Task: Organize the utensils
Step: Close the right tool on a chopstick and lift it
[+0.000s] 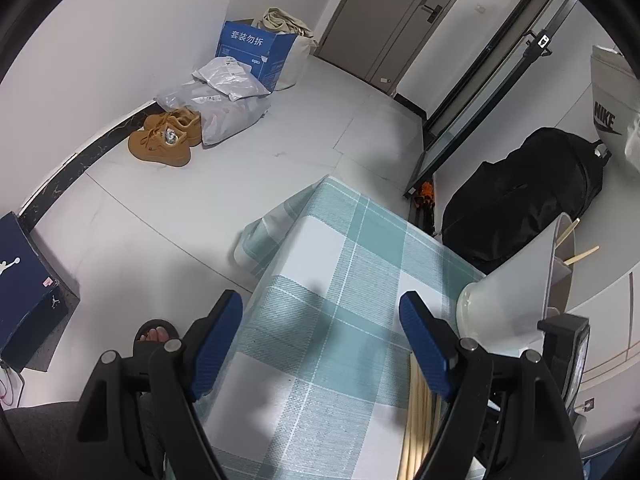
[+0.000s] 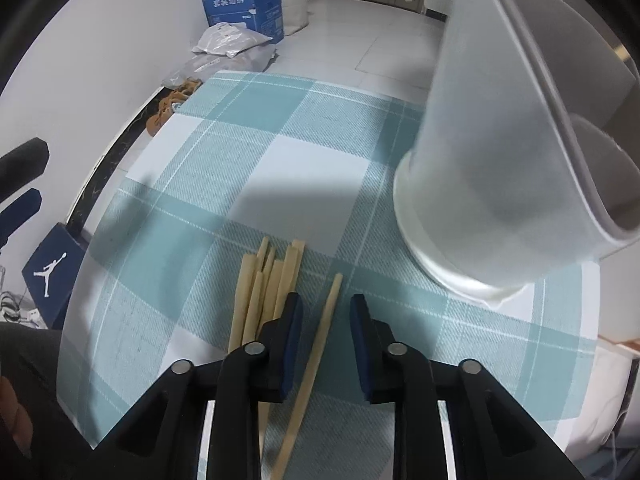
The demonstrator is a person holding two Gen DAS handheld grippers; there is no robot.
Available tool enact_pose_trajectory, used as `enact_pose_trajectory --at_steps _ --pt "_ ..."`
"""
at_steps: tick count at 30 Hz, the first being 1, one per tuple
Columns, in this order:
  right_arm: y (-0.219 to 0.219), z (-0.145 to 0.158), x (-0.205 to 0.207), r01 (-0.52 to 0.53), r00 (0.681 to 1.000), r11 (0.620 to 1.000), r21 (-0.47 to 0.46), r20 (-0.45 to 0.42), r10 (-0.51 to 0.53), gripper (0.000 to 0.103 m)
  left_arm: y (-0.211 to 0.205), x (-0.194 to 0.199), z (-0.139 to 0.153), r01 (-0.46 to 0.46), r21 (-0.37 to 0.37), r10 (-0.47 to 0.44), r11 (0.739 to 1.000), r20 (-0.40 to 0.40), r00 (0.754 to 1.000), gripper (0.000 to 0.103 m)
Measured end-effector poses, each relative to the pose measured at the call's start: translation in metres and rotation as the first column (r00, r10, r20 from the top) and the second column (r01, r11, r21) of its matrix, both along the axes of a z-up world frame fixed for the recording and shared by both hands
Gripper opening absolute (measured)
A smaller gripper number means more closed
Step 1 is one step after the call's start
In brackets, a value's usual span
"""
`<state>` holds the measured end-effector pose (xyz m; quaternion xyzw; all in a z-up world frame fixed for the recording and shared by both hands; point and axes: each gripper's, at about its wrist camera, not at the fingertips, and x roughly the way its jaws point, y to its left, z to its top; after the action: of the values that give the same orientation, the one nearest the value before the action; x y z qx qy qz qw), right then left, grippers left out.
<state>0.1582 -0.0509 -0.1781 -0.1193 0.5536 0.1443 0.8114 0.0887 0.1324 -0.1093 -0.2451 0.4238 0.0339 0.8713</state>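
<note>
1. A table (image 2: pixel 320 168) under a teal plaid cloth is standing in a white-tiled room; tan shoes (image 1: pixel 166 140) and a blue box (image 1: pixel 256 50) are lying by the wall.
2. A pile of chopsticks (image 2: pixel 264 280) is lying on the cloth, near a white holder (image 2: pixel 480 184).
3. The right gripper (image 2: pixel 325 312) is pointing down with one chopstick (image 2: pixel 320 344) between its narrowed jaws, pads not pressing it.
4. The left gripper (image 1: pixel 320 320) is hanging wide open and empty over the table edge.
</note>
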Motion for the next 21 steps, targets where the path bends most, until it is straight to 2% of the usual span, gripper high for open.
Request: enact_pose_trajectory --at_steps 3,6,11,16,21 --pt "0.0 0.0 0.0 0.004 1.0 1.0 0.016 0.004 -0.004 0.005 -0.004 0.003 -0.004 0.019 0.041 -0.018 0.999 -0.016 1.0 0.077" --pt "-0.009 0.004 -0.002 0.038 0.999 0.995 0.092 -0.014 -0.036 0.004 -0.008 0.005 -0.012 0.05 0.058 -0.047 0.997 -0.052 0.998 0.077" --pt "-0.038 0.027 -0.014 0.073 0.997 0.973 0.217 0.024 -0.08 0.004 -0.023 0.004 -0.02 0.15 0.04 -0.145 0.988 -0.102 0.984 0.077" --pt "-0.079 0.05 -0.029 0.132 0.986 0.918 0.373 0.043 -0.159 0.004 -0.055 0.002 -0.032 0.283 0.077 -0.267 0.956 -0.166 0.949 0.077" --pt "-0.116 0.06 -0.035 0.206 0.97 0.838 0.505 0.007 -0.242 0.004 -0.066 0.0 -0.04 0.317 0.087 -0.293 0.945 -0.213 0.932 0.077"
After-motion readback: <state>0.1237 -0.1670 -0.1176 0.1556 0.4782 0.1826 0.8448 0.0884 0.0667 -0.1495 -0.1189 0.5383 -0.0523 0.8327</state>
